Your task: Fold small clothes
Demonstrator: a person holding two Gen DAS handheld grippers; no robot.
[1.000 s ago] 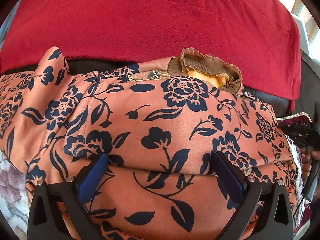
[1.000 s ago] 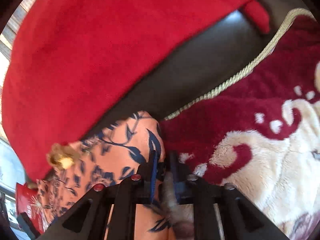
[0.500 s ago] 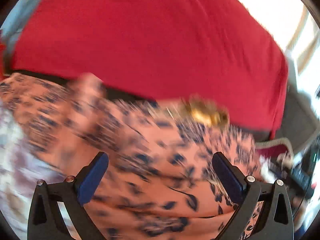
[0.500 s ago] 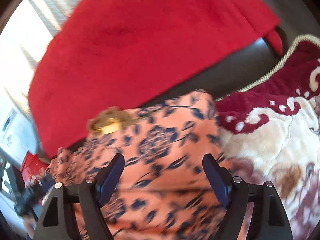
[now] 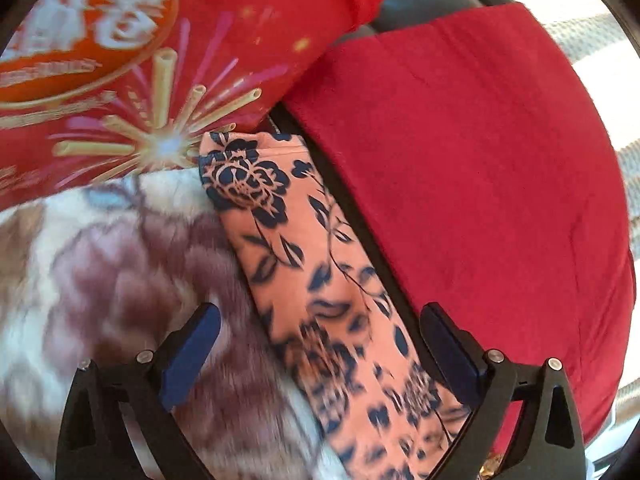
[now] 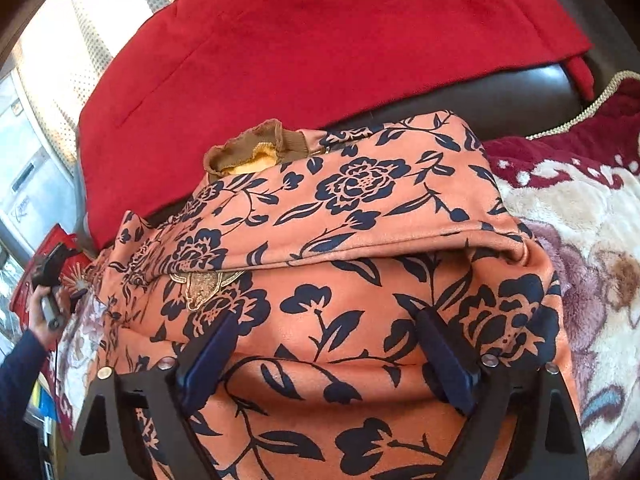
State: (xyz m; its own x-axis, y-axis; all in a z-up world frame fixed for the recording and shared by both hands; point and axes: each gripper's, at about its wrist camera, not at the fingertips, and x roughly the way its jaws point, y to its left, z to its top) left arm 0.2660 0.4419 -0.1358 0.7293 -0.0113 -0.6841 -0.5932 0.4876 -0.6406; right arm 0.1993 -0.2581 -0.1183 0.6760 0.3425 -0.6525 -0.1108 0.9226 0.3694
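Left wrist view, left to right. Plush floral blanket [image 5: 100,272] fills the lower left; above it a red cushion with gold firework print [image 5: 120,80]. The salmon floral garment [image 5: 304,264] runs as a narrow strip from centre down to the lower right, lying on the blanket, its far end touching the printed cushion. Right of it, a dark sofa seam, then a plain red cushion [image 5: 480,168]. Left gripper [image 5: 320,344]: fingers spread wide, nothing between the pads; the strip passes under the gap. Lower part of the strip is blurred.

Right wrist view, left to right. At the far left edge, a hand [image 6: 44,312] in a dark sleeve grips a black handle. The garment [image 6: 340,240] sits folded in a bundle, centre frame, on the blanket [image 6: 580,260], a brown ribbed collar [image 6: 248,152] at its far side against the red cushion [image 6: 320,40]. Right gripper [image 6: 328,344]: fingers spread, both pads resting on the top layer of fabric, not pinching it.
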